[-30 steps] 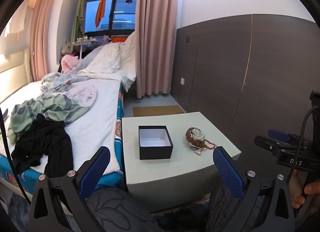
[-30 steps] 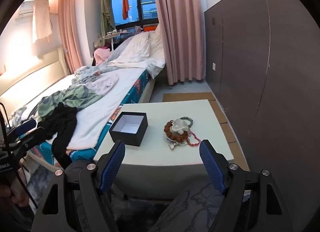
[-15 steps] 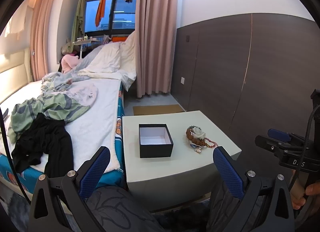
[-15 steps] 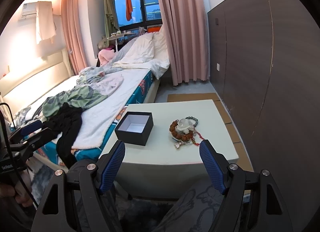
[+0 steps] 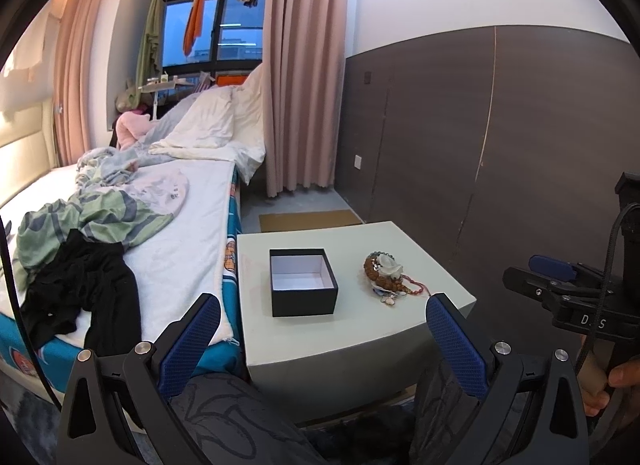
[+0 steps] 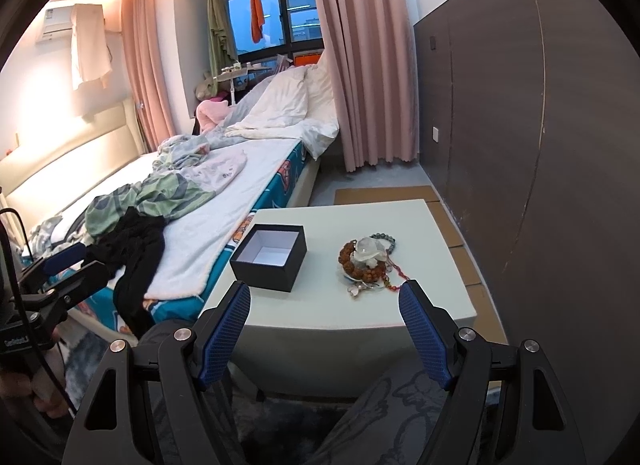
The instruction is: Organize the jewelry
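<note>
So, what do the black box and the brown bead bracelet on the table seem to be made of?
Black box: probably matte cardboard, with thin straight walls, sharp corners and a plain white lining.
Brown bead bracelet: possibly wooden or seed beads, since they look dull, reddish-brown and rough; too small to be sure.

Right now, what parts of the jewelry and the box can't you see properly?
- Jewelry pile: tangled and small in both wrist views, so the number of pieces can't be counted.
- Its underside: hidden by the white ornament and brown beads on top.
- Black box: the near wall hides part of the floor in both views.
- White table: its base is cut off behind the left gripper.
</note>
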Demonstrator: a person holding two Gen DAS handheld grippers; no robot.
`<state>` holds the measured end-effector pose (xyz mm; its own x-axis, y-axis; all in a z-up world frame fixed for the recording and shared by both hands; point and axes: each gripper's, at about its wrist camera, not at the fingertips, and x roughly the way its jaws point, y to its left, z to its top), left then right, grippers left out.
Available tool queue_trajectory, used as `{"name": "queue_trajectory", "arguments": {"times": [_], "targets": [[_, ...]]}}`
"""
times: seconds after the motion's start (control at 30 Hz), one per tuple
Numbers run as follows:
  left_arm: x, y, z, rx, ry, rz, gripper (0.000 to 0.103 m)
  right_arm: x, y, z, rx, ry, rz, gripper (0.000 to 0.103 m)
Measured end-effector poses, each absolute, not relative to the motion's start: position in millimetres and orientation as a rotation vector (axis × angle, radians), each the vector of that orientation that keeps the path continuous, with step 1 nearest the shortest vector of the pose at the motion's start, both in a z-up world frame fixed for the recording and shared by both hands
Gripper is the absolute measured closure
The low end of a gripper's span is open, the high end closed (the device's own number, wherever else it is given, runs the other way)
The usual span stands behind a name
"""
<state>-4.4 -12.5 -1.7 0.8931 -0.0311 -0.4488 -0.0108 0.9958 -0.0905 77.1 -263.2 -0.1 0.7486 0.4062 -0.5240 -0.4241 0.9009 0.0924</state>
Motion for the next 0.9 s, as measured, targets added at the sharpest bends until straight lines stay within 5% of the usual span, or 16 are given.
{"name": "queue_trajectory", "arguments": {"times": [0.9], "targets": [[-5.3, -13.9, -3.3, -0.088, 0.462, -0.005, 0.001, 80.6, -263.4, -2.0, -0.039, 0.57, 0.451, 0.027]]}}
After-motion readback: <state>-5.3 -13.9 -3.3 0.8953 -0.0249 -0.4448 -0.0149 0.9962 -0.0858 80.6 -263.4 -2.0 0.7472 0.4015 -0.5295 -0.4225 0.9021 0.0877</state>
